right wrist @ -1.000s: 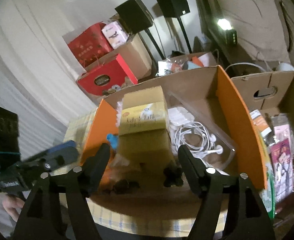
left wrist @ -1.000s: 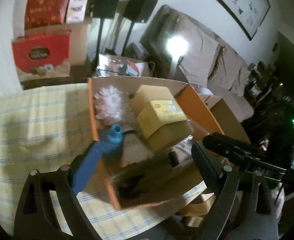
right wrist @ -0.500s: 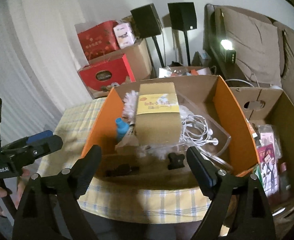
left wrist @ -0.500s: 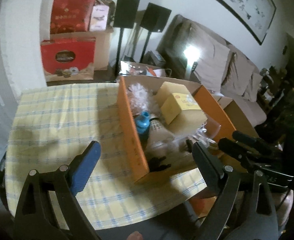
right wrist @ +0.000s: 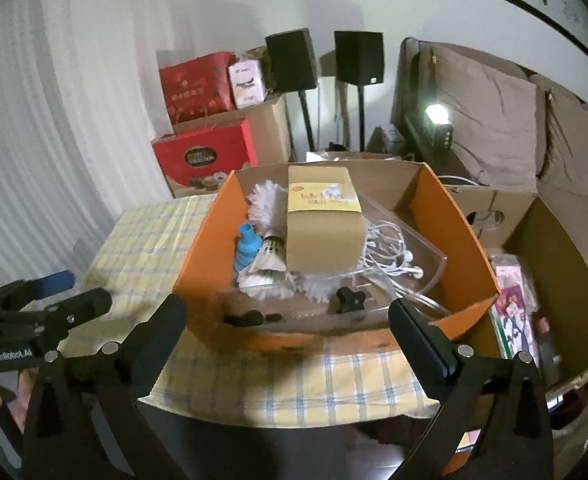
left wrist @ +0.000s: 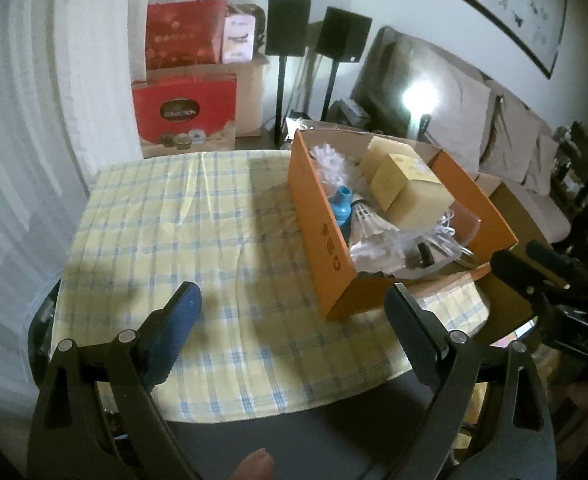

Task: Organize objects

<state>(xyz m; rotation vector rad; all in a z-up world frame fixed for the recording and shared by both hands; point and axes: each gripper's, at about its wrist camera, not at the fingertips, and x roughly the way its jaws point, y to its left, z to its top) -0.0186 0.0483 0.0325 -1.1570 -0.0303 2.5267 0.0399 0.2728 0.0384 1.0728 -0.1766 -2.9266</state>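
Note:
An orange cardboard box (right wrist: 198, 256) stands on the table with the yellow checked cloth (left wrist: 166, 216). Inside it lie a tan carton with a yellow label (right wrist: 322, 220), a blue plastic piece (right wrist: 248, 250), a shuttlecock (right wrist: 270, 260), white earphones in a clear tray (right wrist: 390, 256) and black knobs (right wrist: 348, 296). The box also shows in the left wrist view (left wrist: 318, 232). My left gripper (left wrist: 294, 304) is open and empty over the cloth, left of the box. My right gripper (right wrist: 286, 320) is open and empty in front of the box.
A brown carton (right wrist: 554, 264) with packets stands right of the table. Red gift boxes (right wrist: 202, 152), two black speakers on stands (right wrist: 326, 60) and a sofa (right wrist: 514, 120) are behind. The table's near edge (right wrist: 294, 412) is close below my right gripper.
Both grippers have pulled back from the box and risen; more of the table and cloth shows. Both stay open and empty. The things in the box have not moved.

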